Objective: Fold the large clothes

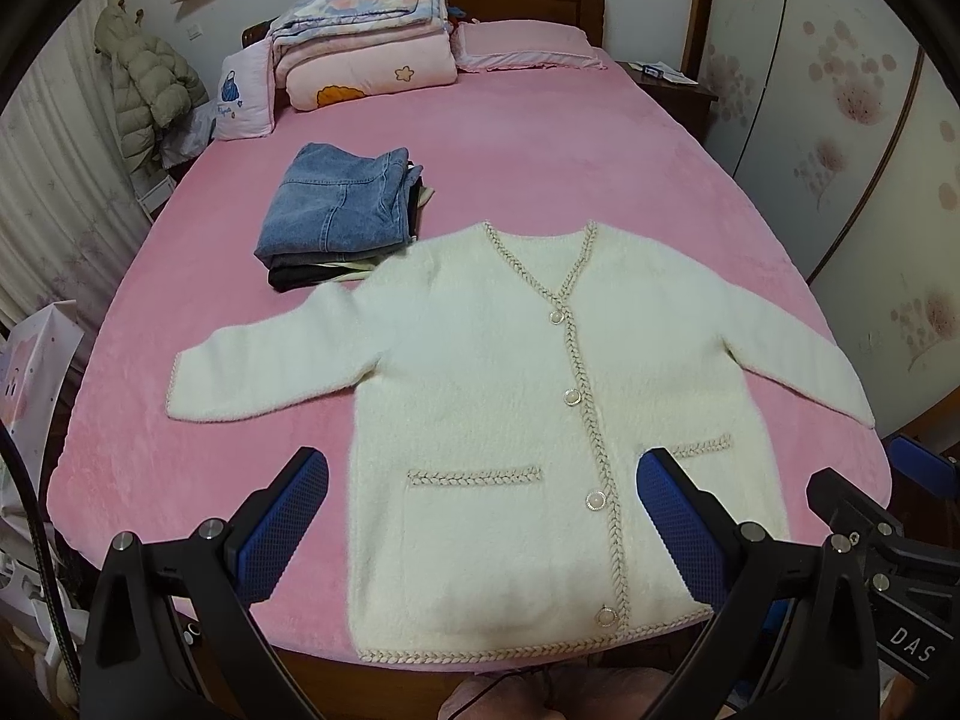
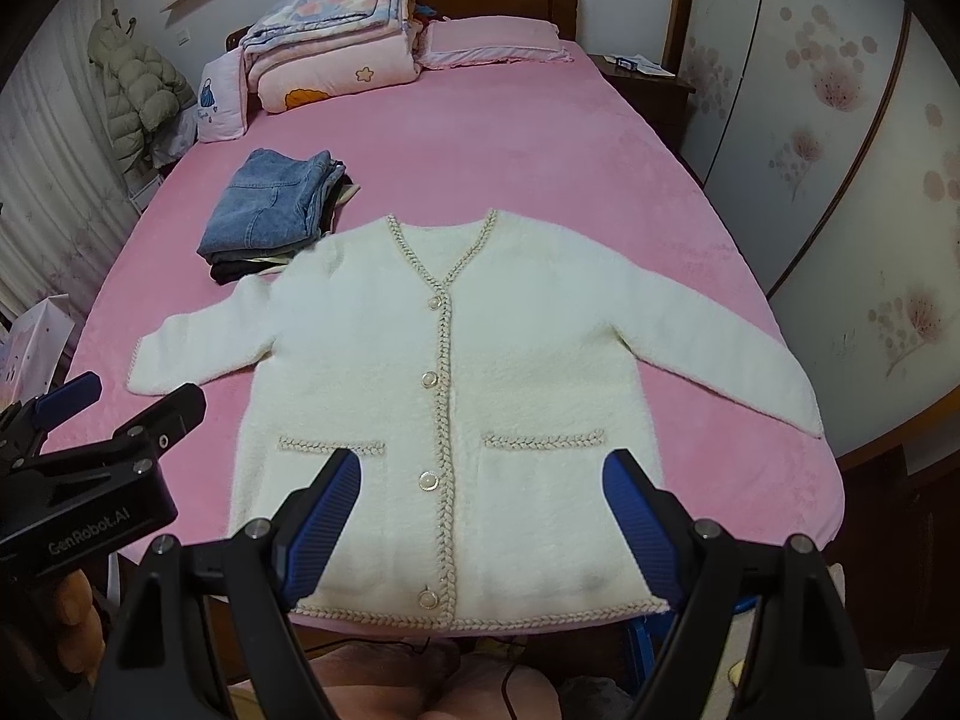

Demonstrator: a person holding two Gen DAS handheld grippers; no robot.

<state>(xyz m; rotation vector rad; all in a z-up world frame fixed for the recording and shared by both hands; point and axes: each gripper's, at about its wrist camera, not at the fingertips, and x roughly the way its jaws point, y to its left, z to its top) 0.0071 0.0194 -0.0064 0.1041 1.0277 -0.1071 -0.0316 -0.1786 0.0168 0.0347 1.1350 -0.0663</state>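
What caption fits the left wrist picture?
Open left hand-held gripper above white cardigan spread flat on pink bed.

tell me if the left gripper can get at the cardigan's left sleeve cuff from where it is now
Probably yes. The left gripper hangs open over the cardigan's hem, and that sleeve cuff lies flat on bare pink bedsheet, with the folded jeans farther back.

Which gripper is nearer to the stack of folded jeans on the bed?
Left. The folded jeans lie at the far left; the left gripper hovers over the cardigan's left part, while the right gripper hovers further right.
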